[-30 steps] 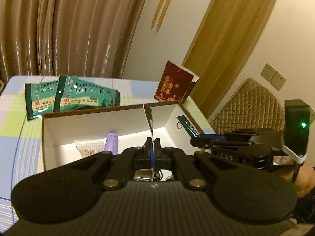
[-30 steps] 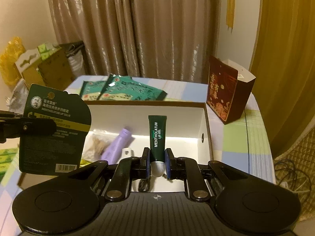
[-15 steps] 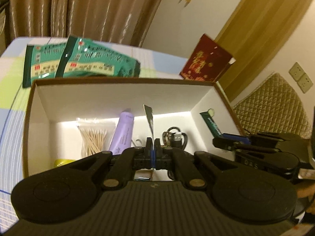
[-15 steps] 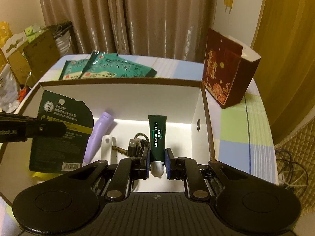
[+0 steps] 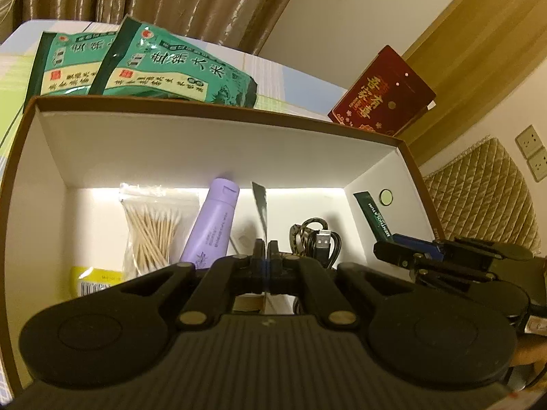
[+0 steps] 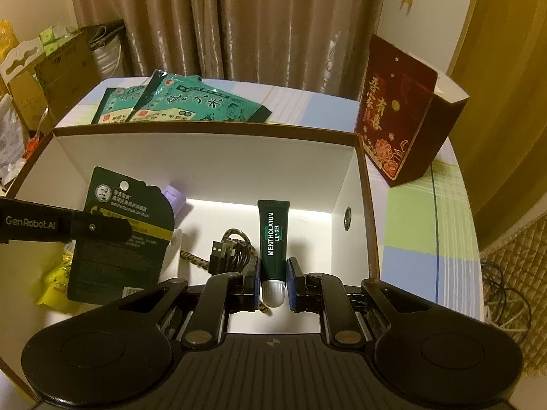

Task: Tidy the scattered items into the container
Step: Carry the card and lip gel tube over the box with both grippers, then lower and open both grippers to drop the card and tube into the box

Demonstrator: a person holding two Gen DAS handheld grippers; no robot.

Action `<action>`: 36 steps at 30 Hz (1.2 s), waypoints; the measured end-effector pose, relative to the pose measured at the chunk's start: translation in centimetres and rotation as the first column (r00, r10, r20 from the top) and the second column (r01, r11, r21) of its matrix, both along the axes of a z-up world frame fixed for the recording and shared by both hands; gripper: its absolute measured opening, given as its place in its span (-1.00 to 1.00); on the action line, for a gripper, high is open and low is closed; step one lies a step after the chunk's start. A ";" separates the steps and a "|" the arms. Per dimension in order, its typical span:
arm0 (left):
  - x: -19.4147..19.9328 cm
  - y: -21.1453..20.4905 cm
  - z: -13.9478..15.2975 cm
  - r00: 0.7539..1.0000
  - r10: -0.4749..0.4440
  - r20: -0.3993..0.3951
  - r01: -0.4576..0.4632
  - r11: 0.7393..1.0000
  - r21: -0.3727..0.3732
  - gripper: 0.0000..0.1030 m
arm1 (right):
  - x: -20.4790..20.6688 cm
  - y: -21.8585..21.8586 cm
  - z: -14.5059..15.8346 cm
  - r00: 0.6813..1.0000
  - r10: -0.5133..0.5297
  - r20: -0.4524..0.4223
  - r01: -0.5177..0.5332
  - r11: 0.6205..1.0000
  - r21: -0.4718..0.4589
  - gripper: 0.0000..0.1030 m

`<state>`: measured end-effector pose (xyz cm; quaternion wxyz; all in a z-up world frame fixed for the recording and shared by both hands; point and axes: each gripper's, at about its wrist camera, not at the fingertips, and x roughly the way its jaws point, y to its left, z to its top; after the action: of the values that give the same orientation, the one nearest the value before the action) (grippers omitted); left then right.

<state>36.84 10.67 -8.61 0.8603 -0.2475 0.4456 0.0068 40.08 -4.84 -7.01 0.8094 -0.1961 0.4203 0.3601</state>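
A brown-rimmed white box [image 5: 218, 143] [image 6: 205, 157] lies open below both grippers. My left gripper [image 5: 265, 256] is shut on a flat dark green packaging card [image 5: 260, 205], seen edge-on here and face-on as the card [image 6: 126, 225] in the right wrist view. My right gripper [image 6: 272, 273] is shut on a dark green lip gel tube [image 6: 273, 232], also visible as the tube [image 5: 374, 215] at the right. Inside the box lie a purple bottle [image 5: 212, 225], a bag of cotton swabs [image 5: 154, 229], a coiled USB cable [image 6: 229, 249] and a yellow packet [image 5: 92, 278].
Two green rice bags [image 5: 171, 68] [image 6: 191, 102] lie on the checked tablecloth behind the box. A dark red gift bag [image 6: 400, 119] [image 5: 383, 102] stands at the box's far right corner. Cardboard boxes [image 6: 51, 71] stand off the table at the left, curtains behind.
Both grippers have sunk toward the box, so its inside fills more of each view. The card and the tube stay gripped and now hang within the box walls.
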 end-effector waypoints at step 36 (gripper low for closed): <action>0.6 -1.4 2.4 0.996 -0.081 -0.044 0.092 0.918 0.385 -0.26 | 1.3 1.7 -2.4 0.996 0.080 0.034 -0.076 0.992 -0.100 -0.77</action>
<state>37.44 9.29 -6.20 0.8854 -0.0531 0.4578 0.0600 41.36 -3.12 -9.42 0.7920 -0.2590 0.4140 0.3663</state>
